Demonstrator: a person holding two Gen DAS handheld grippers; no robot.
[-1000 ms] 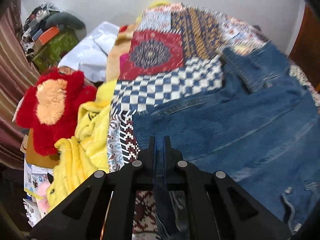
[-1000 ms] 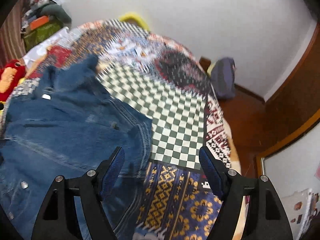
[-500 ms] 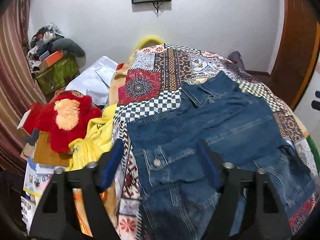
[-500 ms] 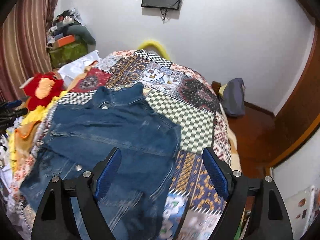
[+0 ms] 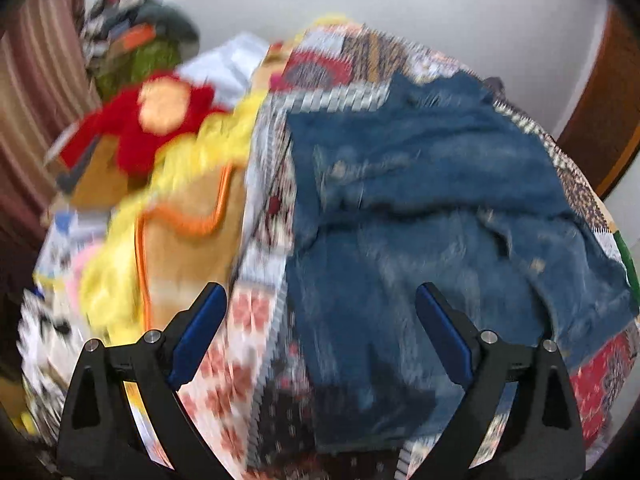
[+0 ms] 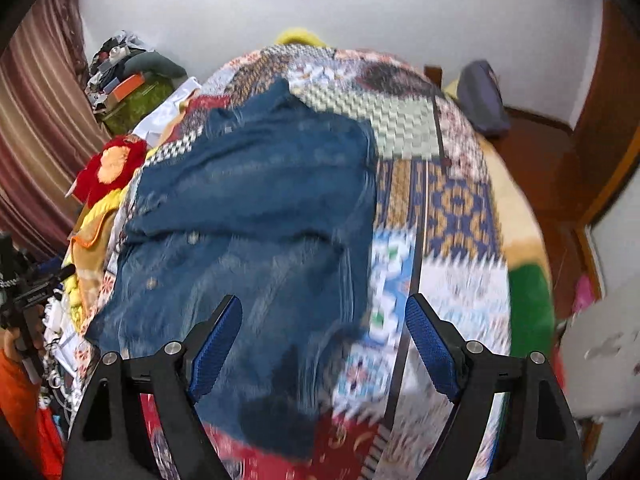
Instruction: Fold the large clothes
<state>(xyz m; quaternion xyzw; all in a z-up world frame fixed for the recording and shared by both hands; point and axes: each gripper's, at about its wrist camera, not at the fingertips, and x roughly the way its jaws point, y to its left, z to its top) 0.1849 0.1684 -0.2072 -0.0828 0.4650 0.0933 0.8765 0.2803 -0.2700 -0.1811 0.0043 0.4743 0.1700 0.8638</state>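
Your denim jacket (image 5: 420,208) lies spread on the bed's patchwork quilt (image 6: 452,208), collar end toward the far wall and hem toward you. It is blue, faded and worn in streaks. A crosswise ridge runs over its middle, so the near half sits a little rumpled, and in the right wrist view one dark corner of the hem reaches close to the quilt's near edge. A few pale buttons show along the front, though blur keeps the details soft.

Your left tongs (image 5: 320,344) have just been opening: a second ago they were pinched together on a bit of the denim, and now the blue pads stand wide apart with nothing pressed between them, the jacket lying well below. Your right tongs (image 6: 324,344) have also been opening a little and stand wide, empty, above the jacket's near right part. Compared with a second ago, both views have pulled back, so you now see nearly the whole jacket rather than a close patch of it.

Left of the bed lie a yellow blanket (image 5: 120,280), a tan cloth with orange trim (image 5: 192,216) and a red plush toy (image 5: 160,120). A striped curtain (image 6: 36,128) hangs at the left, and a dark bag (image 6: 480,96) rests on the floor at the far right.
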